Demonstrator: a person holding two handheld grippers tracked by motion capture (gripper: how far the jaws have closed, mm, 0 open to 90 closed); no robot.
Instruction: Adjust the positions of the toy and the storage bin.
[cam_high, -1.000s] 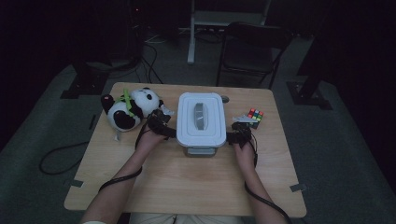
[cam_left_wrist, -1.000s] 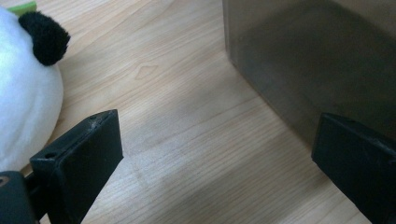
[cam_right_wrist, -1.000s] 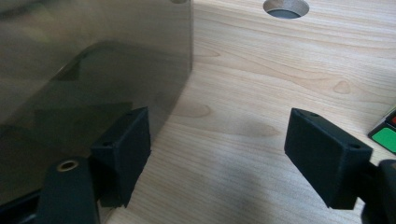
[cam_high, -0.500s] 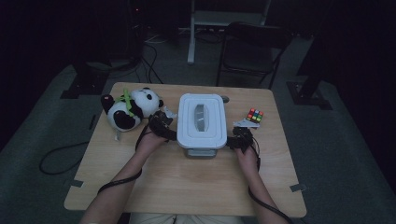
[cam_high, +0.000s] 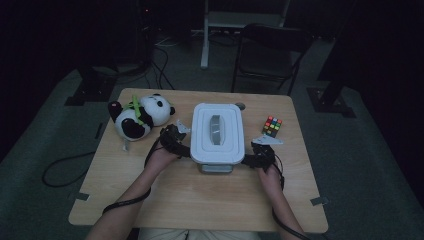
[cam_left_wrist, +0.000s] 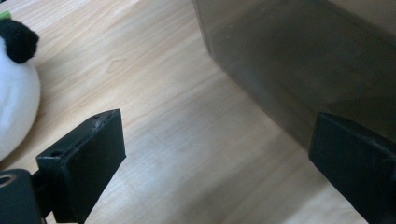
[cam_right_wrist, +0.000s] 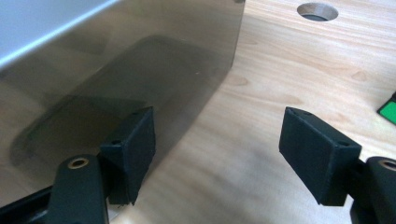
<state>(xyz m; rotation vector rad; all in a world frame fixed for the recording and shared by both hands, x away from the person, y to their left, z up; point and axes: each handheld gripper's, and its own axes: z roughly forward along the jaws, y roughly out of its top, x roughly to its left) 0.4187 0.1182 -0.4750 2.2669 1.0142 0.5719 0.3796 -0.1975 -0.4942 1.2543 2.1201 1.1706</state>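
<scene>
High view: I am holding both grippers, left (cam_high: 181, 134) and right (cam_high: 254, 156), wide apart beside the box (cam_high: 217, 131), not grabbing it yet.

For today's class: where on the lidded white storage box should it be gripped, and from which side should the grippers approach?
Probably the storage box by its two long side walls, under the lid's overhanging rim, left gripper and right gripper coming in from opposite sides. It is far wider than either gripper's open jaws.

A white-lidded grey box (cam_high: 217, 132), a black-and-white panda (cam_high: 137, 116), a multicoloured cube (cam_high: 272, 126), pale wood table (cam_high: 200, 195).
</scene>
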